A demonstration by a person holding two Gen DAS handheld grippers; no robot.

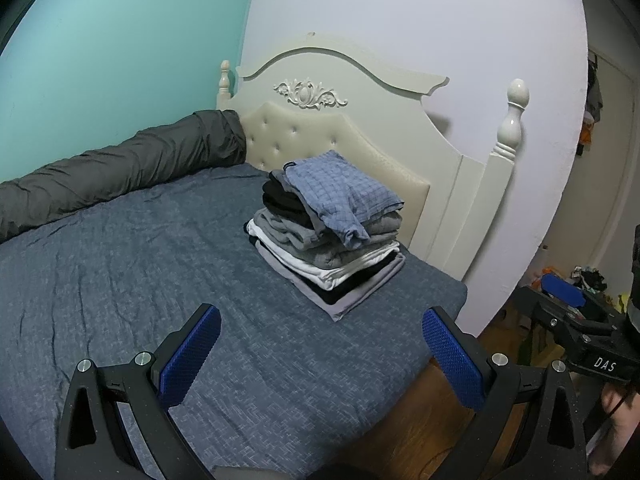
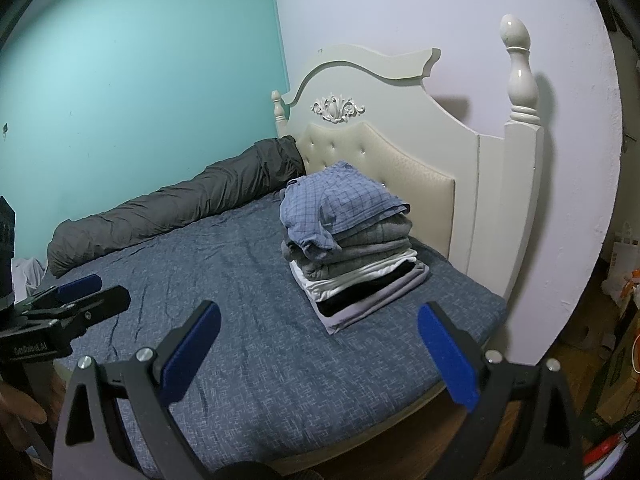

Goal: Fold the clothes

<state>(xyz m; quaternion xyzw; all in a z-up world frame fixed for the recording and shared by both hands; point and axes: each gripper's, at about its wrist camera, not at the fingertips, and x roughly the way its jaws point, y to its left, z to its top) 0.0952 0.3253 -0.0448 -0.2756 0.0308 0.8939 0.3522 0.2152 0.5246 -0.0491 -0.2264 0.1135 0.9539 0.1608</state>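
Observation:
A stack of folded clothes (image 1: pixel 326 240) sits on the blue bed (image 1: pixel 120 260) near the headboard, with a blue checked shirt (image 1: pixel 340 194) on top. The stack also shows in the right wrist view (image 2: pixel 352 256), topped by the same shirt (image 2: pixel 336 204). My left gripper (image 1: pixel 320 344) is open and empty, held above the bed's near corner, short of the stack. My right gripper (image 2: pixel 318 344) is open and empty, also short of the stack. The right gripper shows at the right edge of the left wrist view (image 1: pixel 576 312); the left gripper shows at the left edge of the right wrist view (image 2: pixel 76 300).
A rolled dark grey quilt (image 1: pixel 120 172) lies along the teal wall. A cream headboard (image 1: pixel 360 92) with posts stands behind the stack. Wooden floor (image 1: pixel 440 420) and clutter (image 1: pixel 588 276) lie to the right of the bed.

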